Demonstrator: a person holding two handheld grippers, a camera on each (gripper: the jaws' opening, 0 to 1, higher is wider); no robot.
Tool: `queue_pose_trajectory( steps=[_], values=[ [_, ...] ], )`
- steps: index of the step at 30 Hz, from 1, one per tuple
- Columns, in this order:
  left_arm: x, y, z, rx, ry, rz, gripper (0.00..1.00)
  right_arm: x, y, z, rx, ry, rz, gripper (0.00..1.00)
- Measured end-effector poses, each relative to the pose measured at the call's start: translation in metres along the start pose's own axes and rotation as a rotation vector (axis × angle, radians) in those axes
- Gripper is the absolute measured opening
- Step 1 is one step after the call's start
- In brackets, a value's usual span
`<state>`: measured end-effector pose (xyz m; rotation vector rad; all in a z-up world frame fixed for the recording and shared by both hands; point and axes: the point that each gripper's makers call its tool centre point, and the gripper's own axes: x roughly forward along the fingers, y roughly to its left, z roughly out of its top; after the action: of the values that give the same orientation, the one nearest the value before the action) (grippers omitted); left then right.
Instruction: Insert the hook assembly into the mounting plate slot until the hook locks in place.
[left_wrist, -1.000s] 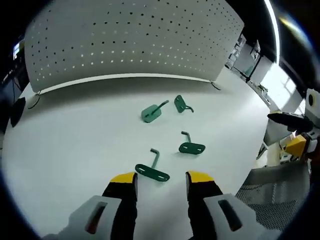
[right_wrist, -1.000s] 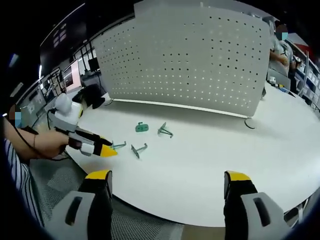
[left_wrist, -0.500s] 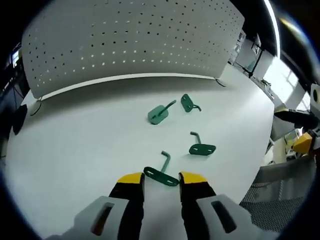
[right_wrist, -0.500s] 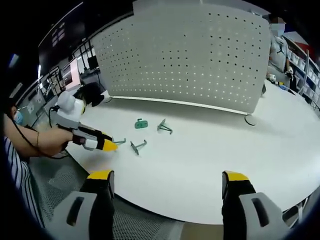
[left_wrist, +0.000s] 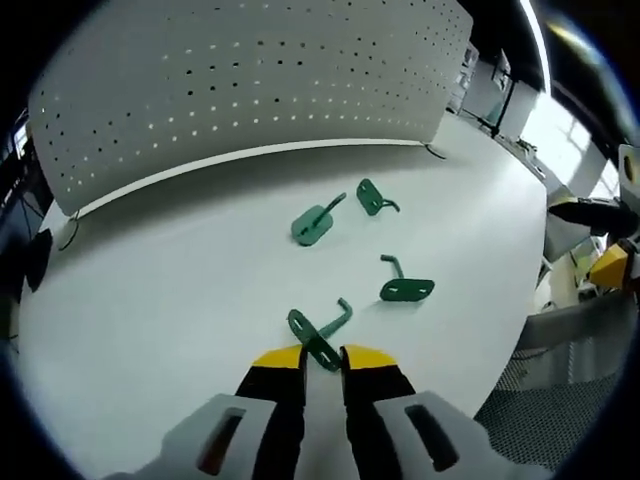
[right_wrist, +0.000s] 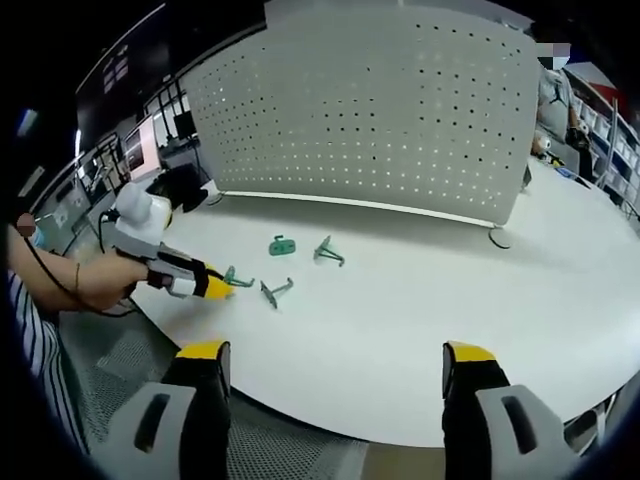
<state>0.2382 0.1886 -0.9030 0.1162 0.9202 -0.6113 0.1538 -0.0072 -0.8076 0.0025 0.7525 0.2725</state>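
Observation:
My left gripper (left_wrist: 322, 358) is shut on the flat plate of a green hook (left_wrist: 318, 335), whose bent rod points up and to the right. From the right gripper view, that left gripper (right_wrist: 190, 283) holds the hook (right_wrist: 235, 276) just above the table's left part. The white perforated mounting plate (left_wrist: 250, 80) stands upright along the far side of the table, also seen as the plate (right_wrist: 380, 110). My right gripper (right_wrist: 335, 355) hangs open off the table's near edge, nothing between its fingers.
Three more green hooks lie on the white table (left_wrist: 150, 270): one (left_wrist: 318, 220), one (left_wrist: 372, 197), one (left_wrist: 403, 285). The right gripper (left_wrist: 600, 240) shows past the table's right edge. A person's hand (right_wrist: 90, 285) holds the left gripper. A cable clip (right_wrist: 497, 246) lies near the plate's corner.
My left gripper moved in on the nearest hook and shut on its plate; the hook now tilts up off the table. The right gripper has stayed open and nearly still.

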Motion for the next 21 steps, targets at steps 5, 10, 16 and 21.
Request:
queue_pose_trajectory(
  steps=[5, 10, 16, 21],
  values=[
    [0.0, 0.0033, -0.0002, 0.02, 0.006, 0.01, 0.09, 0.0003, 0.0017, -0.0007, -0.021, 0.0, 0.002, 0.84],
    [0.0017, 0.0066, 0.0023, 0.02, 0.009, 0.018, 0.07, -0.0003, 0.0012, -0.001, -0.015, 0.0, 0.006, 0.84],
    [0.001, 0.0078, 0.0018, 0.054, 0.021, 0.022, 0.03, 0.0004, 0.0015, -0.0021, -0.013, 0.005, 0.01, 0.84],
    [0.0003, 0.0063, 0.003, 0.083, 0.022, 0.023, 0.02, 0.0006, 0.0011, -0.0022, -0.018, 0.008, 0.011, 0.84]
  ],
)
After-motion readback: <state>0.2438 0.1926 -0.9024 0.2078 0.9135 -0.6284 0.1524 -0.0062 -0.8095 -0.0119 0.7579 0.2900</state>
